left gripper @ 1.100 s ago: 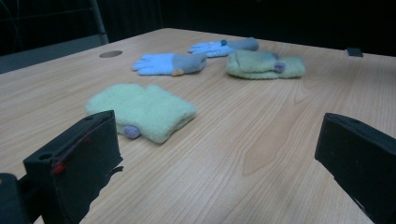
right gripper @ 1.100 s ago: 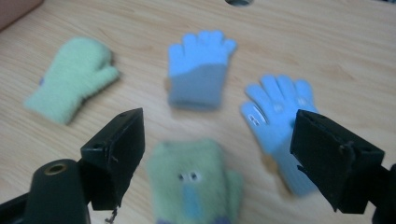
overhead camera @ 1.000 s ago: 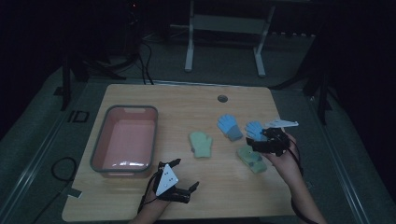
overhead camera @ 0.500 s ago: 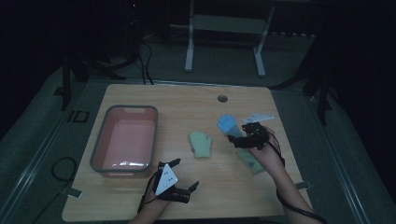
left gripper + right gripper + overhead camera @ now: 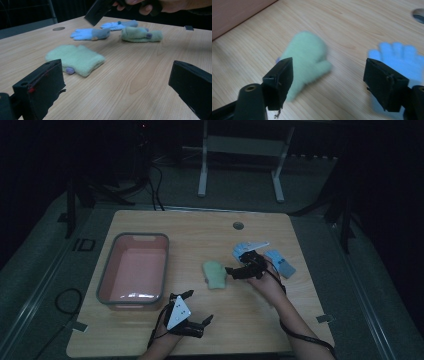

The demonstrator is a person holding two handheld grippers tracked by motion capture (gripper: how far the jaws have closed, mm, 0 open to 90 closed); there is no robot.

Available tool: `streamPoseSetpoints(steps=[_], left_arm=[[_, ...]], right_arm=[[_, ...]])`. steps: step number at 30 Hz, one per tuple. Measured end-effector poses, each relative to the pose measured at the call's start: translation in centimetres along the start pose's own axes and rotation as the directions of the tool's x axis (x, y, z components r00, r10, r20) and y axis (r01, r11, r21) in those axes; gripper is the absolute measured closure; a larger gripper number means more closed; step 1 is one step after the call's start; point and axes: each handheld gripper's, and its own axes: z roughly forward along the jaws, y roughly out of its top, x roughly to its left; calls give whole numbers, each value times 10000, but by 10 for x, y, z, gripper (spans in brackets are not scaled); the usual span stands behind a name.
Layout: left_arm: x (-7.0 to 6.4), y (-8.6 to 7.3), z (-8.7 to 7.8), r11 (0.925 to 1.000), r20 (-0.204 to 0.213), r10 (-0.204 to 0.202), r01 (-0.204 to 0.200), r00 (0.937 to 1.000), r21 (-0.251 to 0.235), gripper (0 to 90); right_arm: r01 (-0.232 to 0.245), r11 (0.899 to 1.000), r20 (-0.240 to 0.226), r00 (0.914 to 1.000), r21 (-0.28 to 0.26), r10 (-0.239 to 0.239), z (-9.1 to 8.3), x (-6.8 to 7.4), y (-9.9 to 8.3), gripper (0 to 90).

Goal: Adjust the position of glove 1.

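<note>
A light green mitten lies flat mid-table. My right gripper hovers open just right of it, jaws wide, holding nothing. A blue glove lies just behind that gripper, and a second blue glove is farther right. In the left gripper view, a second green mitten lies beside the blue gloves. My left gripper rests open near the front edge, pointing at the flat mitten.
A pink tray with a grey rim stands at the table's left. A round cable hole sits near the far edge. A person's hand and the right gripper hang over the gloves in the left gripper view.
My right gripper has moved left, from above the gloves at the right to beside the flat green mitten. The left gripper has stayed where it was.
</note>
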Motion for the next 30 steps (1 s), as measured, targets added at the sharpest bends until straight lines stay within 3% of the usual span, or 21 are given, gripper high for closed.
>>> streamPoseSetpoints(steps=[3, 10, 13, 22, 30], left_arm=[[0, 0, 0, 10000, -24, 25, -25, 10000, -7, 2], [0, 0, 0, 10000, 24, 36, -36, 10000, -2, 2], [0, 0, 0, 10000, 40, 52, -52, 10000, 0, 2], [0, 0, 0, 10000, 74, 8, -8, 10000, -7, 2], [0, 0, 0, 10000, 60, 21, -21, 10000, -7, 3]], right_arm=[[133, 9999, -187, 9997, 66, -132, 11, 8, 4, 353], [544, 9984, -402, 9978, 176, -536, 34, 22, 9, 417], [497, 9981, -503, 9976, 355, -479, 44, 24, 10, 428], [848, 9940, -179, 9963, 695, -837, 71, 25, 8, 522], [640, 9959, 22, 9979, 644, -643, 75, 22, 3, 668]])
